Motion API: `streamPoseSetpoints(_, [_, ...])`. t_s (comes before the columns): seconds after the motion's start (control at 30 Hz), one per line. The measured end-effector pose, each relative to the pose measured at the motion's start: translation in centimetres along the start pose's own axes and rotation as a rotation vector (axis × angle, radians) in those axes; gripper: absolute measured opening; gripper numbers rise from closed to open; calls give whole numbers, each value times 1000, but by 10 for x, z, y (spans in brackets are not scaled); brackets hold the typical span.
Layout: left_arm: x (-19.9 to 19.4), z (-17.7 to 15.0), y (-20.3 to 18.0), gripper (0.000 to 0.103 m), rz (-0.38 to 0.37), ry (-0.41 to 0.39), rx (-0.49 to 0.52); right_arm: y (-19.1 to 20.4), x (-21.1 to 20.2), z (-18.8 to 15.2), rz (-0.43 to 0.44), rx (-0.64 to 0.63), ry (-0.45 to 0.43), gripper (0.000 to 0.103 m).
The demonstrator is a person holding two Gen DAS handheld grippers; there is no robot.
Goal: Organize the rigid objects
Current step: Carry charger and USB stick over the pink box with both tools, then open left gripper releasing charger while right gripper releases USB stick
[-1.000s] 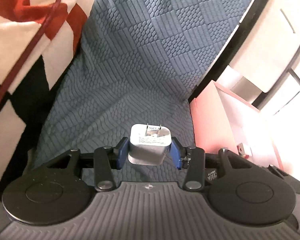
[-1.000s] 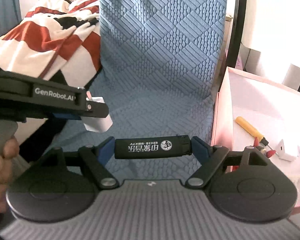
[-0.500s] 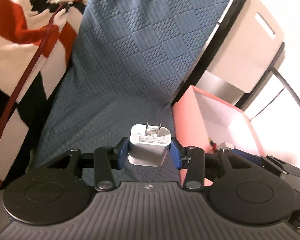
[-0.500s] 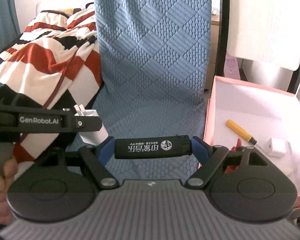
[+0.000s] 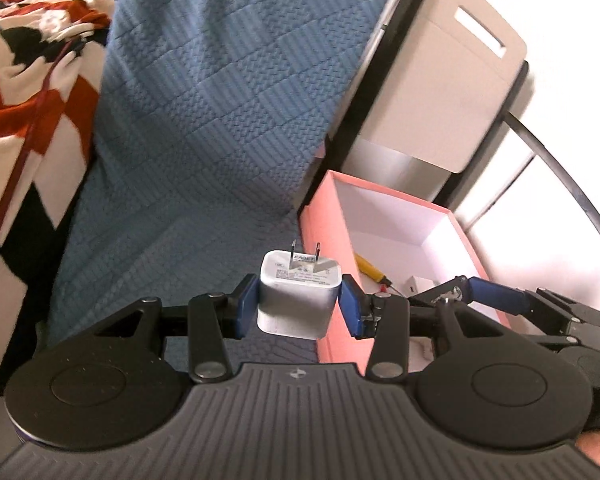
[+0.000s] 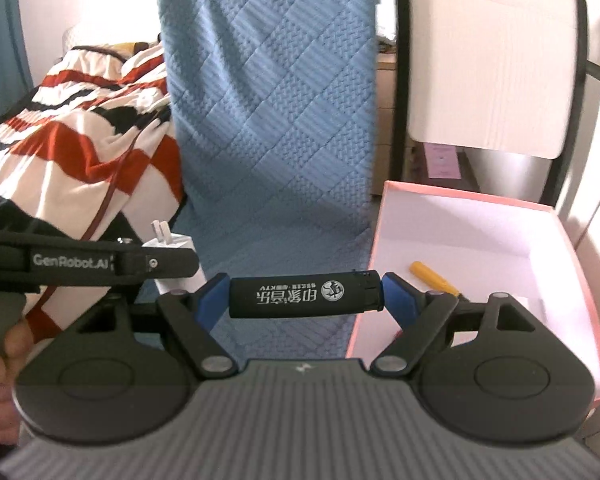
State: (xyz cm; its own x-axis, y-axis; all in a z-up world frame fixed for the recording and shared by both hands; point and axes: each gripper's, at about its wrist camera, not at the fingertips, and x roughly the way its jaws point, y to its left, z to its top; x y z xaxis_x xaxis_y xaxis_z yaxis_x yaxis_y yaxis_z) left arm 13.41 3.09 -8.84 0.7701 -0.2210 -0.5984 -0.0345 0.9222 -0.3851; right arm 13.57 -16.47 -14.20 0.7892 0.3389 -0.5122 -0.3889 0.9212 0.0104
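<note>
The left gripper [image 5: 299,307] has its two blue jaws squeezed on one white plug [image 5: 298,300]. The plug's two metal pins point up. The right gripper [image 6: 304,294] has its jaws squeezed on the two ends of one black lighter [image 6: 305,295], which lies flat across them with white writing on it.

Both things are up in the air, over the blue quilted cover [image 6: 272,128]. The plug is near the left wall of the pink box [image 5: 328,240], but not over it. The lighter is just left of the box too.

Inside the one box I count one yellow-handled tool [image 6: 432,277] and one small white block [image 5: 418,284]. So two things look put away, and two more, the plug and the lighter, are left to drop in. A striped blanket [image 6: 80,132] lies far left.
</note>
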Motion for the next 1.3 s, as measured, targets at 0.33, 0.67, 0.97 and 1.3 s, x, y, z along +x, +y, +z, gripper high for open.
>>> streamPoseSetpoints(0.33, [24, 5, -64, 49, -86, 14, 74, -51, -31, 1, -102, 58, -33, 84])
streamPoseSetpoints(0.67, [73, -3, -142, 49, -166, 83, 168, -115, -51, -14, -221, 138, -25, 84])
streamPoseSetpoints(0.97, [135, 3, -174, 49, -169, 175, 207, -169, -20, -18, -208, 226, 36, 84])
streamPoseSetpoints(1.3, [214, 16, -179, 49, -121, 314, 216, -219, 41, -12, -181, 274, 153, 84])
